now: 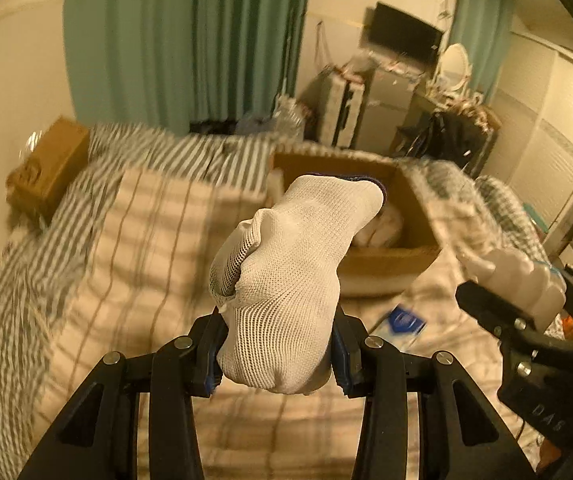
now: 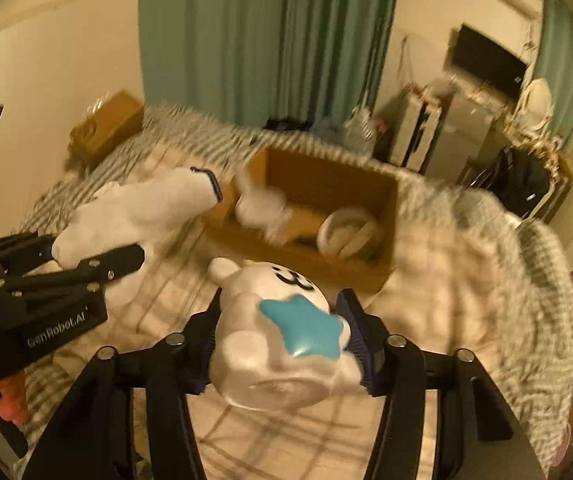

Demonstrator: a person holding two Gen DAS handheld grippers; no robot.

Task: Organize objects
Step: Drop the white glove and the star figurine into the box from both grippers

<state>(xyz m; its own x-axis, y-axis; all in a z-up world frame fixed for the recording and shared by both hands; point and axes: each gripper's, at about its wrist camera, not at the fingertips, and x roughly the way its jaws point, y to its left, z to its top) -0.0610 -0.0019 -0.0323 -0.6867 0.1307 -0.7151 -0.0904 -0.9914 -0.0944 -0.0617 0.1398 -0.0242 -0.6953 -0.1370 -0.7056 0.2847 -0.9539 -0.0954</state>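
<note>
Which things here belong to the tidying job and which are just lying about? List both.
Job:
- white glove, in left gripper
- white figurine, in right gripper
- open cardboard box

Lying about:
- closed brown box
- television
- blue packet

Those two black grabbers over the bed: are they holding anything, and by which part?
Left gripper pinches a white knit glove at its lower end. Right gripper grips a white glossy bear-like figurine with a teal star by its sides.
</note>
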